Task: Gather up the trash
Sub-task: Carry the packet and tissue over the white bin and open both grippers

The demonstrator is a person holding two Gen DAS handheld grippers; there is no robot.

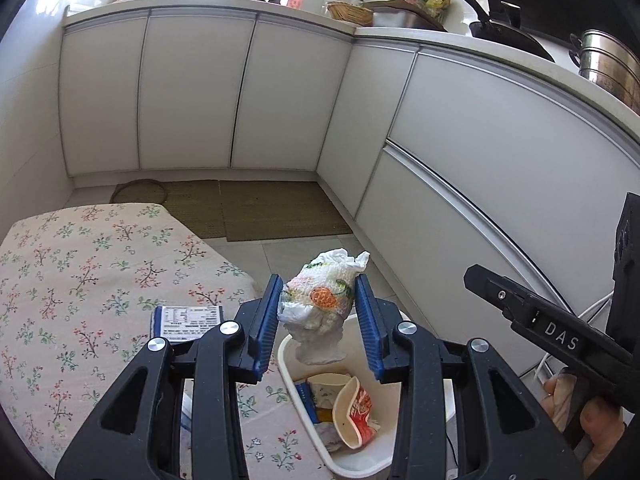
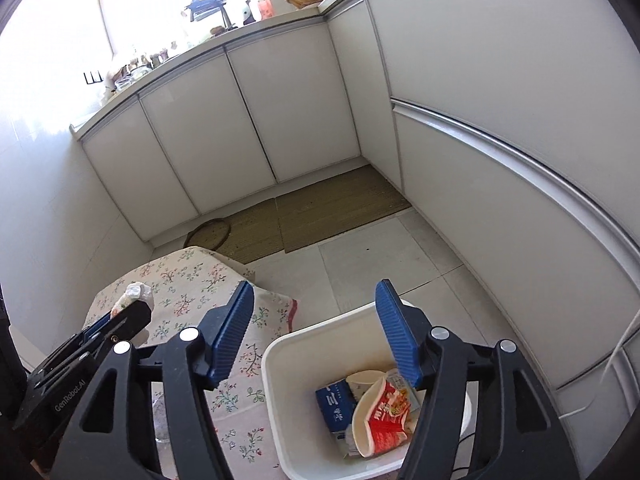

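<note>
My left gripper (image 1: pixel 318 308) is shut on a crumpled white paper wad with an orange and green print (image 1: pixel 320 304), held just above the white trash bin (image 1: pixel 286 364). In the right wrist view that wad (image 2: pixel 134 296) peeks out past the left gripper at the left. My right gripper (image 2: pixel 316 330) stands open over the white trash bin (image 2: pixel 276 392) with nothing between its blue pads. Inside the bin lie a crushed red and white paper cup (image 2: pixel 380 412), a blue carton (image 2: pixel 334 406) and other scraps. A printed label packet (image 1: pixel 188 322) lies on the floral cloth beside the bin.
The floral tablecloth (image 1: pixel 80 280) covers a low table left of the bin. White kitchen cabinets (image 1: pixel 192 92) wrap the corner, with woven mats (image 1: pixel 276 212) on the tiled floor before them. A hand (image 1: pixel 588 412) holds the right gripper at the right edge. A white cable (image 2: pixel 624 344) hangs at the right.
</note>
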